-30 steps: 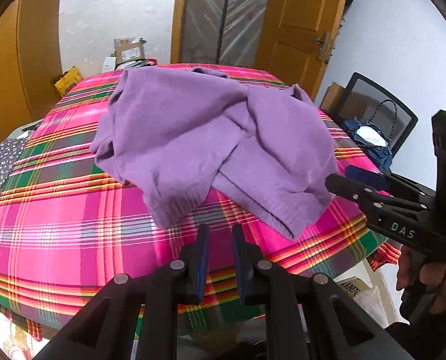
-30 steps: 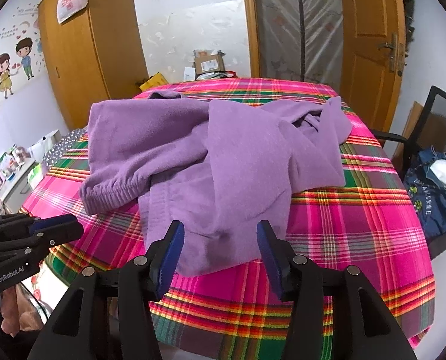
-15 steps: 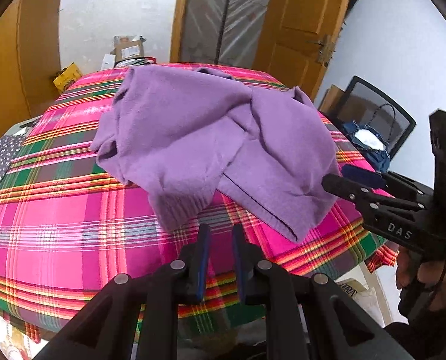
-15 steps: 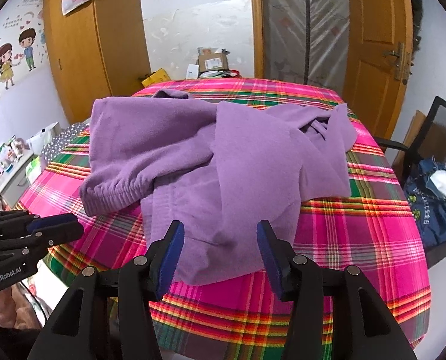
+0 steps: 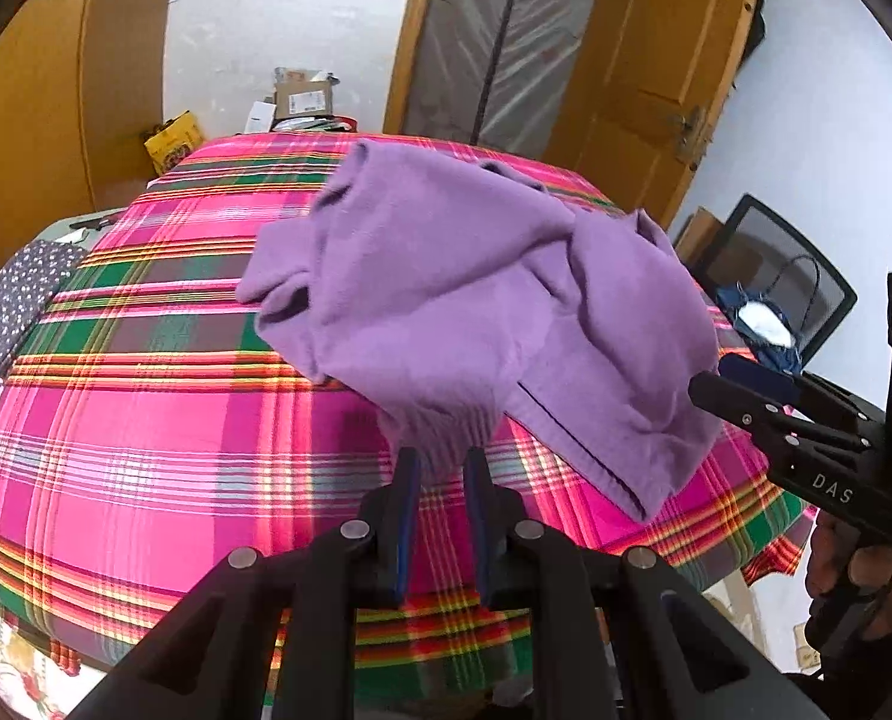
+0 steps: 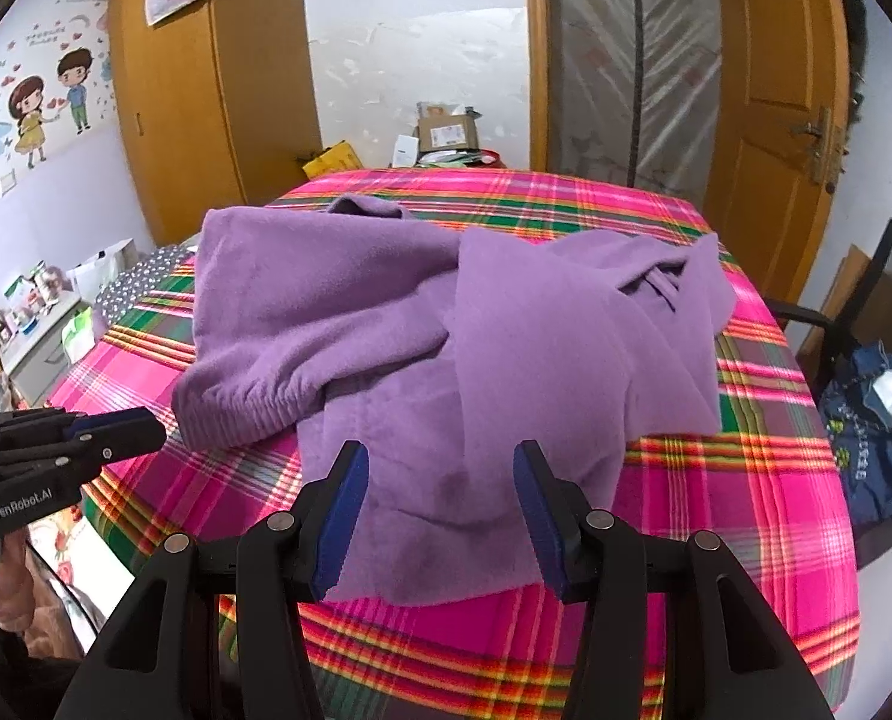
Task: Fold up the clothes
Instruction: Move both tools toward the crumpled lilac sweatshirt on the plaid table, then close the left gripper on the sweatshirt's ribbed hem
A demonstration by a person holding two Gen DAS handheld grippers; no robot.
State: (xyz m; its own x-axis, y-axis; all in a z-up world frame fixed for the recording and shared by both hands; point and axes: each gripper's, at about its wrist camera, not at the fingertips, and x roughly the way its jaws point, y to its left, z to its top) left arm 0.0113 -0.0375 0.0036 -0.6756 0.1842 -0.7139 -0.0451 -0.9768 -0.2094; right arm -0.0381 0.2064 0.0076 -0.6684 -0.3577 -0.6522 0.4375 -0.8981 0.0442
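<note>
- A crumpled purple fleece garment [image 6: 446, 348] is lying in a heap across the middle of a round table covered in a pink, green and yellow plaid cloth [image 6: 764, 510], one ribbed cuff [image 6: 236, 414] trailing toward the table's left edge in the right wrist view.
- The left gripper [image 5: 440, 468] is hovering just short of that ribbed cuff [image 5: 440, 432], its blue-padded fingers [image 5: 407, 516] standing a narrow gap apart and pinching nothing.
- The right gripper [image 6: 440, 468] is poised over the garment's near hem, its jaws spread wide with the fabric showing between them; its blue pads [image 6: 341, 516] are pressing on nothing.
- Whether either gripper's fingertips are brushing the fleece cannot be told from these angles.
- A person's hand [image 5: 848, 582] is gripping the black handle of the right gripper at the table's near edge.
- A black mesh chair [image 5: 788, 276] is standing beside the table with a blue denim bag [image 6: 878, 420] on its seat.
</note>
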